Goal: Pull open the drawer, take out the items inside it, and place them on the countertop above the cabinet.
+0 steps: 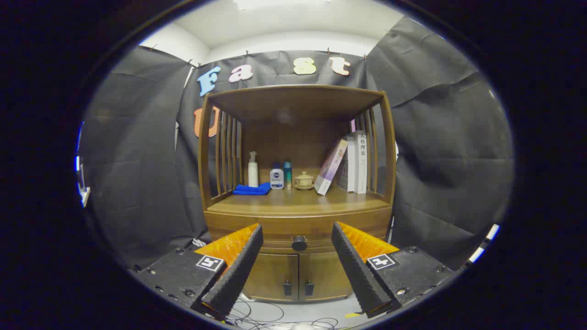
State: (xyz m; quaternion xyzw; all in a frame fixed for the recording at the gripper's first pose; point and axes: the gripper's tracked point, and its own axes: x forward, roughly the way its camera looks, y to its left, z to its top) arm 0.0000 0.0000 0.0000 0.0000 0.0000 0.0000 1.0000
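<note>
The gripper (297,233) is being held wide open, with nothing between its fingers (238,263), and it is being aimed at the cabinet (297,215). The drawer (298,236) is seen closed under the countertop (293,204), its knob (299,243) being framed in the gap ahead of the fingers. At the countertop's back edge a spray bottle (252,169), a blue cloth (251,189), two small bottles (276,178), a teapot (303,180) and books (353,162) are being displayed.
</note>
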